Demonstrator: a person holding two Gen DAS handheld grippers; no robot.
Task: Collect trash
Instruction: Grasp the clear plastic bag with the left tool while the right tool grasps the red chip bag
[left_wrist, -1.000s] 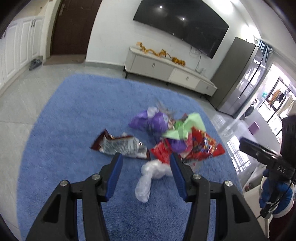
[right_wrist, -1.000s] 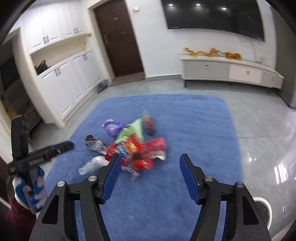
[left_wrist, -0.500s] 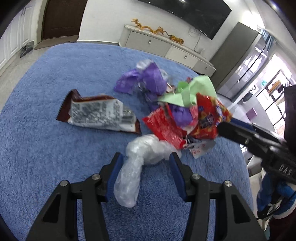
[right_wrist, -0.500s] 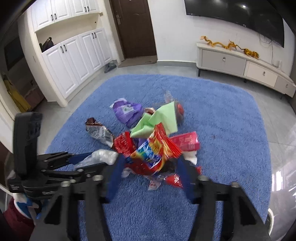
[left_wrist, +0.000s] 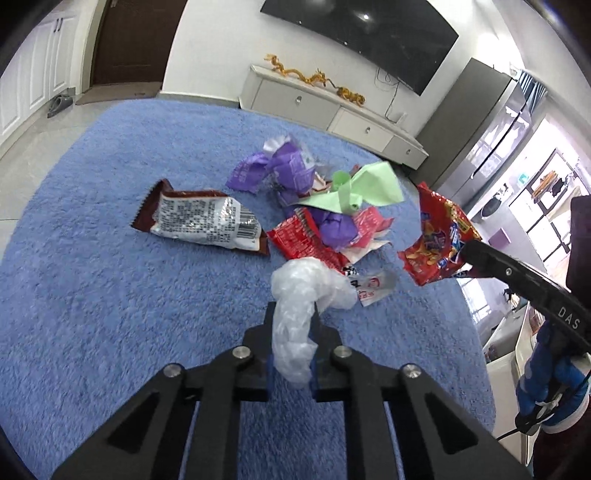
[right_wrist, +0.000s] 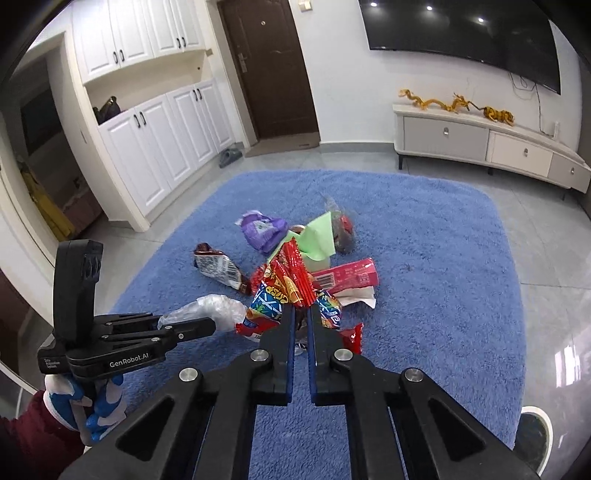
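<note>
Down on the blue rug (left_wrist: 92, 280) lay a heap of trash: a clear plastic bag (left_wrist: 299, 295) nearest, a brown-edged silver wrapper (left_wrist: 199, 219) to its left, purple wrappers (left_wrist: 280, 168) and a green paper (left_wrist: 369, 184) farther off. Left tool (left_wrist: 293, 325) was closing, its pads already pinching the clear plastic bag's tail. Right tool (right_wrist: 301, 314), jaws nearly together, gripped a red snack packet (right_wrist: 288, 288) by its edge, raised above the heap. Beyond the rug stood a low white cabinet (right_wrist: 480, 140) under a wall-mounted television (right_wrist: 461, 33).
</note>
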